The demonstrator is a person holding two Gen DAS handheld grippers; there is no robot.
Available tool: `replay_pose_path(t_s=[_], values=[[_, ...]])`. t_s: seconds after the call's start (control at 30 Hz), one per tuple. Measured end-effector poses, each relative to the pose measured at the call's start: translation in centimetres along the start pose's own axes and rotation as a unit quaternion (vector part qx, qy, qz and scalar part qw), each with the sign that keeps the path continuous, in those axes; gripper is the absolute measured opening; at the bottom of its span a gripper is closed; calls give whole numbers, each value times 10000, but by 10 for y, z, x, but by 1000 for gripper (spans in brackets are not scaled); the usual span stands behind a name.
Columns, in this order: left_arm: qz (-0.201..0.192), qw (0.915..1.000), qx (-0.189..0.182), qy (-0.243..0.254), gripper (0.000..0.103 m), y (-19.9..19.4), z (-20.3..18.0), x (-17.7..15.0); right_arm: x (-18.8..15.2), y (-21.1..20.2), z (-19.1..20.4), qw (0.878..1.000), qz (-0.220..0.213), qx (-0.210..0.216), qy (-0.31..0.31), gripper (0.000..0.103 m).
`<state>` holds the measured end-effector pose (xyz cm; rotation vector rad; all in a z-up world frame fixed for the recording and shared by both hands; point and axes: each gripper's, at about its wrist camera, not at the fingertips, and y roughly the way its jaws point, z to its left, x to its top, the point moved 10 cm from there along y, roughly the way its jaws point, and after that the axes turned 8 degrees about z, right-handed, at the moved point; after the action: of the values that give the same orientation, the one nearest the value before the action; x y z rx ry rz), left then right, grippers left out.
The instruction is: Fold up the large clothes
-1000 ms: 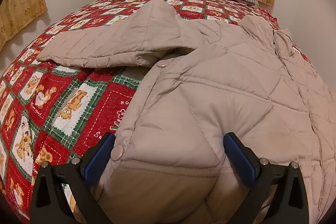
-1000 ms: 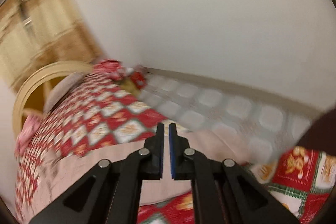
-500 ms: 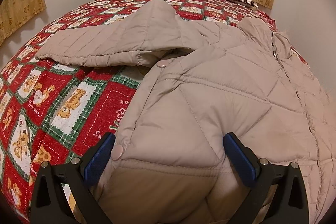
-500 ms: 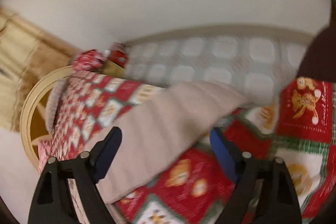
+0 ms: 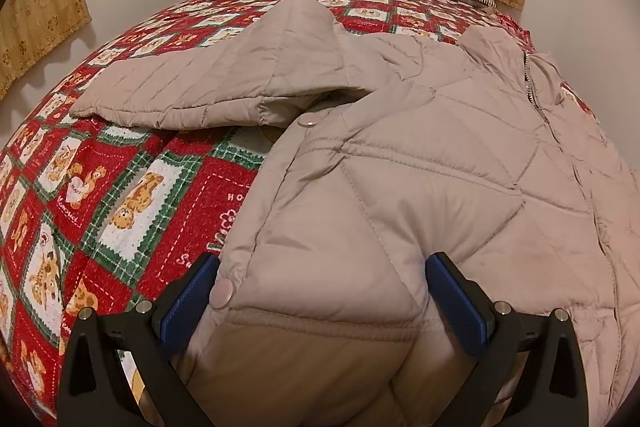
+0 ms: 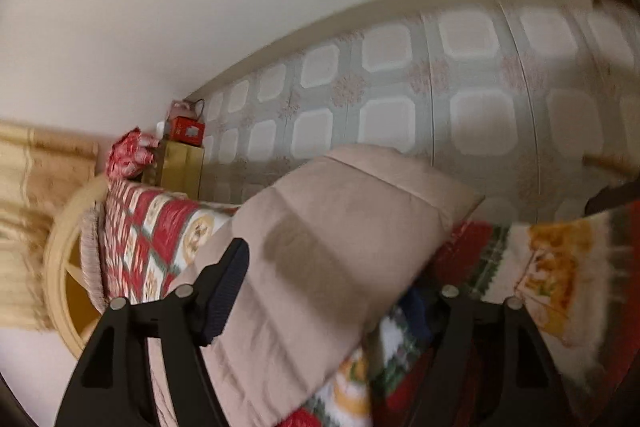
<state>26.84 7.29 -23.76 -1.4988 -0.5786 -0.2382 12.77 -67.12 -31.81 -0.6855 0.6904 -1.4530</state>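
Change since earlier: the right gripper (image 6: 332, 291) had swung down from facing the wall onto a sleeve (image 6: 344, 227); its jaws had just been closing, the sleeve between them.
Left wrist view: the left gripper (image 5: 320, 299) had not moved, jaws wide, straddling the near hem of the beige jacket (image 5: 400, 167), pads not pressing.
Jacket: spread across the quilt (image 5: 120, 187), its left sleeve (image 5: 208, 87) lying out to the left.
Right wrist view: blurred; grip on the sleeve unclear.
Progress: early; no fold made, both sleeves and body left.
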Motion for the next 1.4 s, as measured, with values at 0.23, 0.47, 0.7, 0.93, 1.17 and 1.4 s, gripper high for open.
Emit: replay_pose_path(t_s=[0.23, 0.47, 0.7, 0.93, 1.17, 1.4], values=[[-2, 10000, 6, -6, 102, 0, -1, 0, -2, -44, 43, 9917, -669, 527, -965, 11], [-9, 10000, -38, -25, 102, 0, -1, 1, -90, -127, 163, 9374, -1205, 745, -3180, 10], [-34, 9998, -163, -69, 102, -2, 0, 0, -259, -149, 257, 8589, -1015, 990, -4921, 10], [-60, 9995, -282, -112, 102, -4, 1, 1, -428, -94, 284, 7932, 58, 1207, -5968, 10], [-76, 9993, -349, -140, 102, -4, 3, 2, -528, -12, 268, 7724, 1026, 1122, -6167, 10], [-91, 9990, -398, -169, 102, -4, 3, 2, -579, 26, 253, 7515, 1579, 1061, -6317, 10]])
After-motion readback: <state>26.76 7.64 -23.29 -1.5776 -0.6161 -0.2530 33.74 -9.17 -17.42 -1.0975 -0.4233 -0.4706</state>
